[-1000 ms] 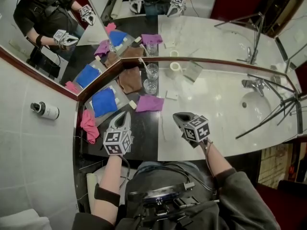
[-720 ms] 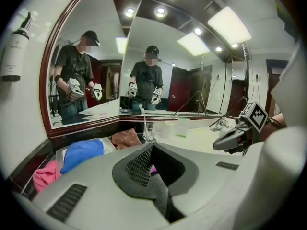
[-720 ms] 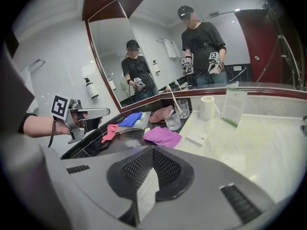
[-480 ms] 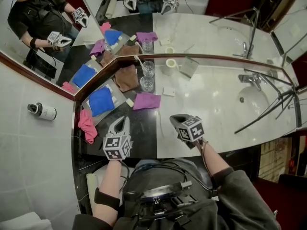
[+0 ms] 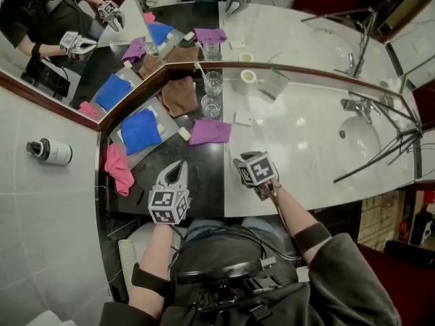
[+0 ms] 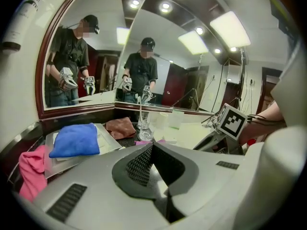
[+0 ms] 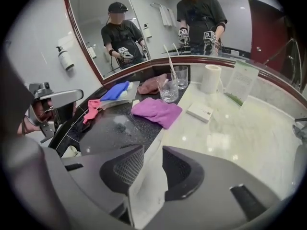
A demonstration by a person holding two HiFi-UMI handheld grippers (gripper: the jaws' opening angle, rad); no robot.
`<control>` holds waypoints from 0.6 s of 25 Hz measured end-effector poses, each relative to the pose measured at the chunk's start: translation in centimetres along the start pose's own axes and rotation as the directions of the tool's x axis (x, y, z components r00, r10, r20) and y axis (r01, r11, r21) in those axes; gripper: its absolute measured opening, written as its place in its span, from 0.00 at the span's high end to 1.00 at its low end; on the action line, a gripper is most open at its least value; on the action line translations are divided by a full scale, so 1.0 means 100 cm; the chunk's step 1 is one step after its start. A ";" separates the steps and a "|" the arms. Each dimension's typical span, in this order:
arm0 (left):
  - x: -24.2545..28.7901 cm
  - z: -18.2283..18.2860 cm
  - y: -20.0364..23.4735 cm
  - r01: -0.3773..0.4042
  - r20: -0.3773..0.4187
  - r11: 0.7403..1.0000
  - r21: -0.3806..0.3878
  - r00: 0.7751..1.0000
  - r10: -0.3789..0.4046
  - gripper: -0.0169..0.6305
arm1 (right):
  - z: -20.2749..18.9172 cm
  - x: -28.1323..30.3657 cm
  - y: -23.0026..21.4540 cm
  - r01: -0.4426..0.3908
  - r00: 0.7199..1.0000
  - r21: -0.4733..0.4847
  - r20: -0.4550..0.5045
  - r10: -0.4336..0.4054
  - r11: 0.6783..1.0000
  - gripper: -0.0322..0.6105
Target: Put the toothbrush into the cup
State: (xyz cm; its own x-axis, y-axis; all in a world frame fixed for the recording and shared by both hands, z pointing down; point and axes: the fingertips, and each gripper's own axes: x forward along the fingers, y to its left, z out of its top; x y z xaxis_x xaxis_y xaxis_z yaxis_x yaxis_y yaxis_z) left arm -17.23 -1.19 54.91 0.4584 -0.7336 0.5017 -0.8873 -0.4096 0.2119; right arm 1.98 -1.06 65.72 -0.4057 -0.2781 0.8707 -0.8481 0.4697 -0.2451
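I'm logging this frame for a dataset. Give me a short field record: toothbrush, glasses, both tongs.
toothbrush: standing in the rear glass
front glass: no brush in it
purple cloth: on the counter, in front of the glasses
left tongs: shut, empty
right tongs: open, have just been opening, nothing between them

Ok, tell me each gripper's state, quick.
Left gripper: shut, empty.
Right gripper: open, jaws have just been opening, nothing between them.
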 end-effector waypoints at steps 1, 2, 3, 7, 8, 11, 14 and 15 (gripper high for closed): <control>0.001 -0.003 0.002 0.005 -0.003 1.000 -0.009 1.000 -0.005 0.97 | -0.001 0.006 0.000 0.008 1.000 0.000 -0.028 -0.008 1.000 0.73; 0.002 -0.006 0.004 0.009 -0.004 1.000 -0.019 1.000 -0.010 0.97 | -0.001 0.012 0.001 0.014 0.999 0.000 -0.051 -0.014 1.000 0.73; 0.004 -0.008 0.007 0.013 -0.005 0.999 -0.029 1.000 -0.013 0.97 | 0.000 0.018 0.002 0.021 0.997 0.001 -0.073 -0.021 1.000 0.73; 0.008 -0.016 0.017 0.019 -0.008 0.998 -0.064 1.000 -0.020 0.97 | 0.004 0.037 -0.001 0.065 0.987 0.029 -0.146 -0.060 0.997 0.72; 0.009 -0.017 0.020 0.020 -0.009 0.997 -0.070 1.000 -0.020 0.97 | 0.005 0.040 -0.003 0.078 0.985 0.039 -0.160 -0.071 0.996 0.71; 0.010 -0.020 0.030 0.018 -0.012 0.996 -0.085 1.000 -0.019 0.97 | 0.004 0.056 -0.007 0.094 0.974 0.054 -0.210 -0.080 0.994 0.71; 0.013 -0.022 0.037 0.015 -0.016 0.995 -0.095 1.000 -0.017 0.97 | 0.004 0.063 -0.012 0.121 0.965 0.062 -0.242 -0.103 0.991 0.72; 0.013 -0.023 0.039 0.014 -0.017 0.995 -0.097 1.000 -0.016 0.97 | 0.005 0.065 -0.012 0.125 0.963 0.071 -0.248 -0.104 0.990 0.72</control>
State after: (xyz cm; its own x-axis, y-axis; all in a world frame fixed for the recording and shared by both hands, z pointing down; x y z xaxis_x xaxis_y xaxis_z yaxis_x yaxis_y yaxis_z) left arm -20.23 -2.54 58.30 0.4712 -0.7176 0.5128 -0.8816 -0.3650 0.2993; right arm 0.21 -3.82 71.46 -0.2179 -0.1093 0.9698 -0.9144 0.3702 -0.1637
